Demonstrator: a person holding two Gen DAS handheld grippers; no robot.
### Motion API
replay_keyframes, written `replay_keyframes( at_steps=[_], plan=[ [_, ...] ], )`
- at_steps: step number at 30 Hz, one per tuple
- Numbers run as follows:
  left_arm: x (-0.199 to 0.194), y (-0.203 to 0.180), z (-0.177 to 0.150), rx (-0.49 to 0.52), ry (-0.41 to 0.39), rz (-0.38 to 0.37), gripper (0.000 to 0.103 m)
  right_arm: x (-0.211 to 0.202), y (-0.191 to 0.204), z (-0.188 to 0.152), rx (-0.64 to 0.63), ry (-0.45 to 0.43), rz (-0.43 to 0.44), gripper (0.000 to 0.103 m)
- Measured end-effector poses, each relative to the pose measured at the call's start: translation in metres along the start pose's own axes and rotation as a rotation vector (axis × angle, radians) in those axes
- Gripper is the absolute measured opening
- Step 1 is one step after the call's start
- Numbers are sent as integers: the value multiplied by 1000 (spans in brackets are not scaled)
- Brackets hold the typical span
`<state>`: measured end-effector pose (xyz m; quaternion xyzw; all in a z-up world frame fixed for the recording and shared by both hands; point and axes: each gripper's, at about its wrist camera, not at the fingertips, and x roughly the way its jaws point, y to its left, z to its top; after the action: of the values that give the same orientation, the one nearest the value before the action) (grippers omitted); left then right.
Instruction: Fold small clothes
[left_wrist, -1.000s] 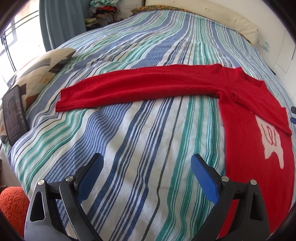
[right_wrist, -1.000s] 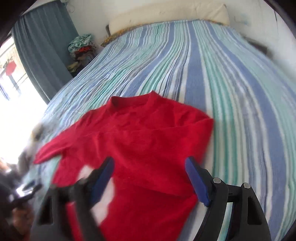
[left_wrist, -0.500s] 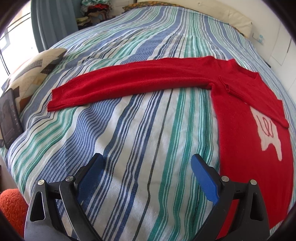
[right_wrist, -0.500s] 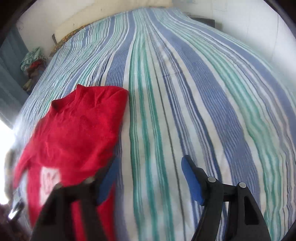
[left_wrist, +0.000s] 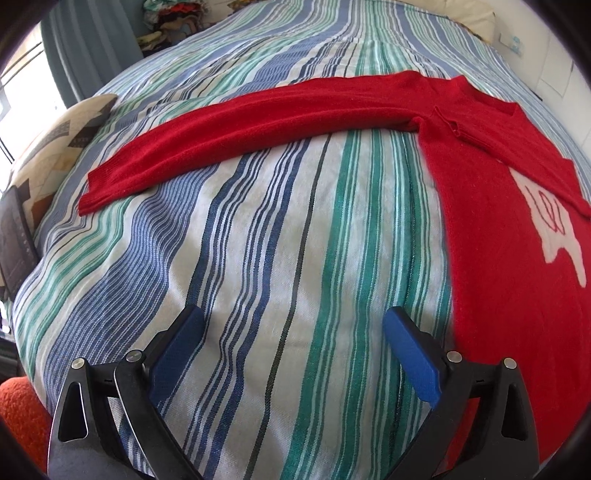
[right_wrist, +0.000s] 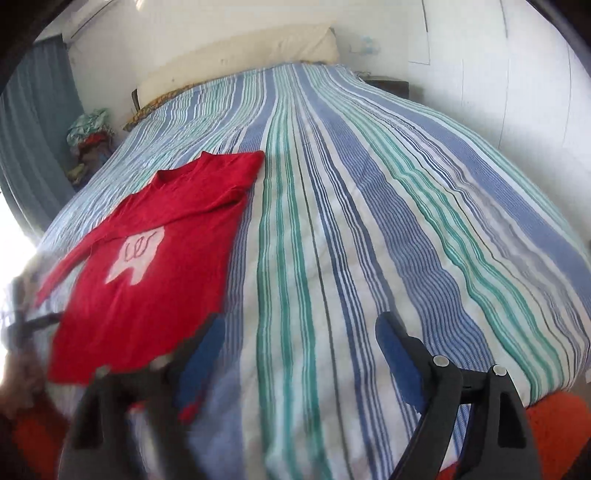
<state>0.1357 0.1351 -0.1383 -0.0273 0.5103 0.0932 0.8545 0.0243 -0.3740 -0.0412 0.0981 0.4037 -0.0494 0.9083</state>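
Right gripper (right_wrist: 295, 350) opening, empty; left finger blurred; sweater (right_wrist: 155, 258) hem possibly hidden.

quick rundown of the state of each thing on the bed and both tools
red knit sweater: flat on the bed, front up, one sleeve folded across the chest
long left-hand sleeve: stretched straight out, not yet folded
blue, green and white striped bedspread: spread out, mostly smooth
left tool: open, nothing between its pads, over bare bedspread
right tool: jaws opening, nothing between them, beside the sweater's hem
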Motion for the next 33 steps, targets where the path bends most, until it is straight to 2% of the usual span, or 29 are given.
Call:
replay_keyframes(
  at_steps=[5,10,12,25,33],
  plan=[
    [2,6,-4,-38,8,-23,102,15,21,0,-53,12,34,85],
    [3,3,-7,-16,-6,-1,103,21,29,-7,-90,30,42,85],
    [3,1,-7,-15,-13,7,103,22,31,-9,-102,29,40,89],
    [2,2,-7,-3,-11,1,103,27,22,-11,-61,36,13,89],
    [2,-2,-9,18,-16,14,103,27,26,-12,-77,39,6,89]
  ],
)
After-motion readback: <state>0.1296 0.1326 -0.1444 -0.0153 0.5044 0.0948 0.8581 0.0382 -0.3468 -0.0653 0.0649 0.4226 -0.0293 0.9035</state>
